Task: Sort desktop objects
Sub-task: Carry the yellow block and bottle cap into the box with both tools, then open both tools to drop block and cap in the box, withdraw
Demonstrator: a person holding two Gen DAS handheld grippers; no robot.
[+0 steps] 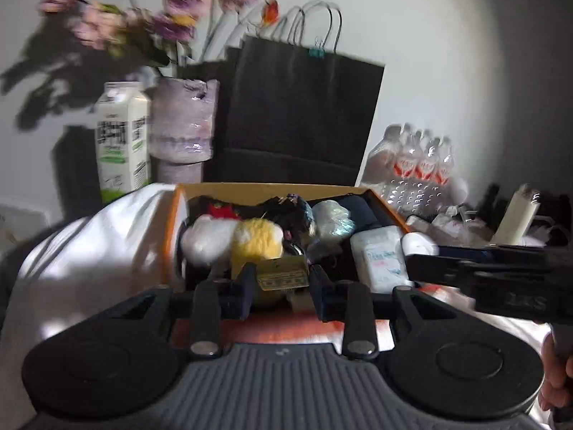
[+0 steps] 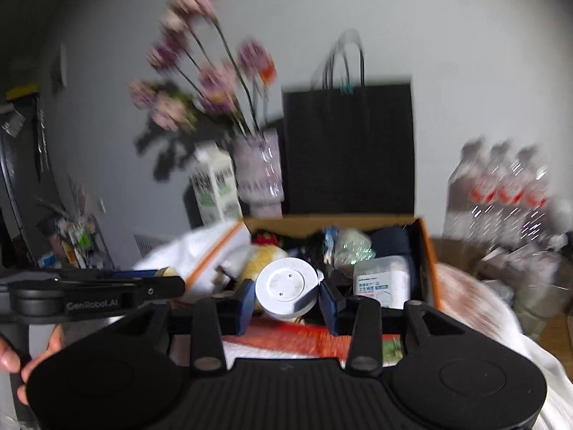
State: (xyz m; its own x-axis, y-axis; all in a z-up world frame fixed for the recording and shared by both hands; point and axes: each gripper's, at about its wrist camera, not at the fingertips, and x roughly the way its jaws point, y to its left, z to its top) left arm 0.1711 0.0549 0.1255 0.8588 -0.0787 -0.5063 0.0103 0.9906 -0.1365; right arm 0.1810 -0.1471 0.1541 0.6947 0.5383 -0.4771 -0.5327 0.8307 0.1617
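An orange cardboard box [image 1: 171,229] holds several items: a white and yellow plush toy [image 1: 232,238], a white wipes pack [image 1: 379,256], a wrapped bundle [image 1: 331,220]. My left gripper [image 1: 283,281] is shut on a small yellow-green box [image 1: 283,276] just above the orange box's near edge. My right gripper [image 2: 286,295] is shut on a white round container [image 2: 286,286] over the same orange box [image 2: 428,251]. The right gripper also shows in the left wrist view [image 1: 422,251], coming in from the right. The left gripper shows at the left of the right wrist view [image 2: 172,285].
A black paper bag [image 1: 301,122], a vase of pink flowers [image 1: 182,122] and a milk carton [image 1: 121,139] stand behind the box against the wall. A pack of water bottles [image 1: 415,165] sits to the right. White cloth [image 1: 93,240] lies left of the box.
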